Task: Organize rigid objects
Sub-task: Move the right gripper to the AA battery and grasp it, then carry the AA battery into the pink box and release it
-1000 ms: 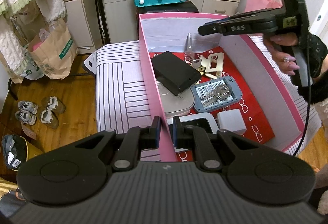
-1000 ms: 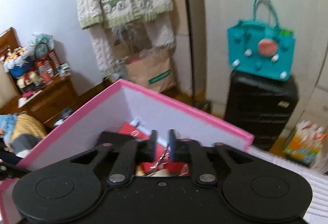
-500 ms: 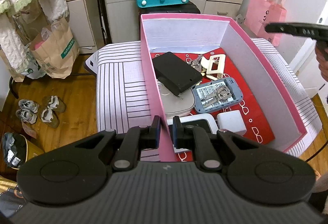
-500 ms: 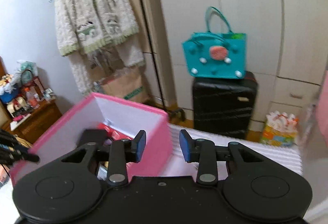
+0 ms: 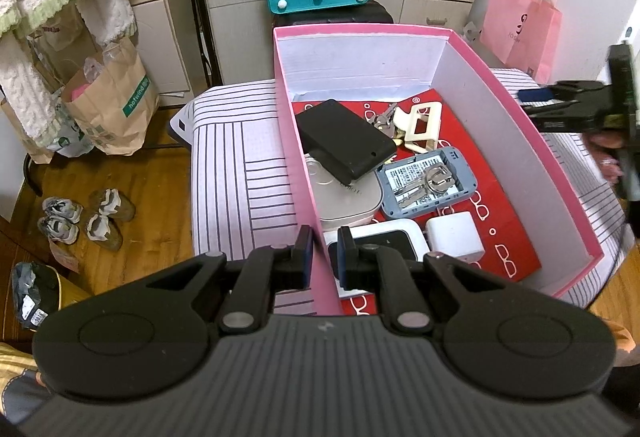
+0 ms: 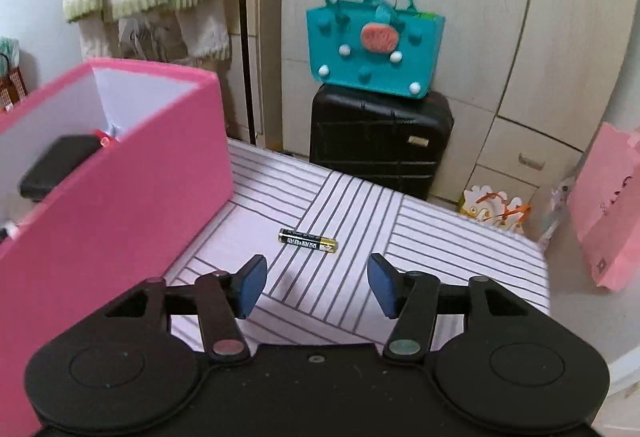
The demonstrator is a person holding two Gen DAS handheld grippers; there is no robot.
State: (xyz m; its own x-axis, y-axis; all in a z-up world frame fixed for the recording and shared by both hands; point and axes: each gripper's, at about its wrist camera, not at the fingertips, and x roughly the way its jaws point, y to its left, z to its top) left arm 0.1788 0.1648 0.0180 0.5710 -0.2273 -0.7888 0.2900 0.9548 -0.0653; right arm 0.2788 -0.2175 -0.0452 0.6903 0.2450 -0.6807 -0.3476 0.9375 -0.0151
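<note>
Pink cardboard forms the box [image 5: 516, 105] that stands on the striped cover [image 6: 440, 237], and every position below is given relative to that box. The left gripper [image 5: 322, 251] is pressed together on the box's near side wall, one pad outside and one inside, which steadies the box. Inside the box lie a black case [image 5: 344, 141], a white case [image 5: 348, 197], a grey device [image 5: 428, 181] with keys [image 5: 434, 179] on top, a cream clip [image 5: 420, 125] and a white charger [image 5: 454, 235]. The right gripper [image 6: 316, 287] is outside the box, on its far side from the left gripper; its jaws have just been opening and stand spread with nothing between them. The battery [image 6: 308, 240] lies on the cover just beyond those fingertips, near the box's outer wall but apart from it. Its long axis runs roughly crosswise to the gripper's line of approach, parallel to the gap between the pads, so a wrist roll is probably required before closing. The right hand is clearly the nearer one. The battery cannot be seen in the left wrist view, and the right gripper appears there only at the edge, blurred. From the right wrist view most of the box's contents are hidden behind its wall.
</note>
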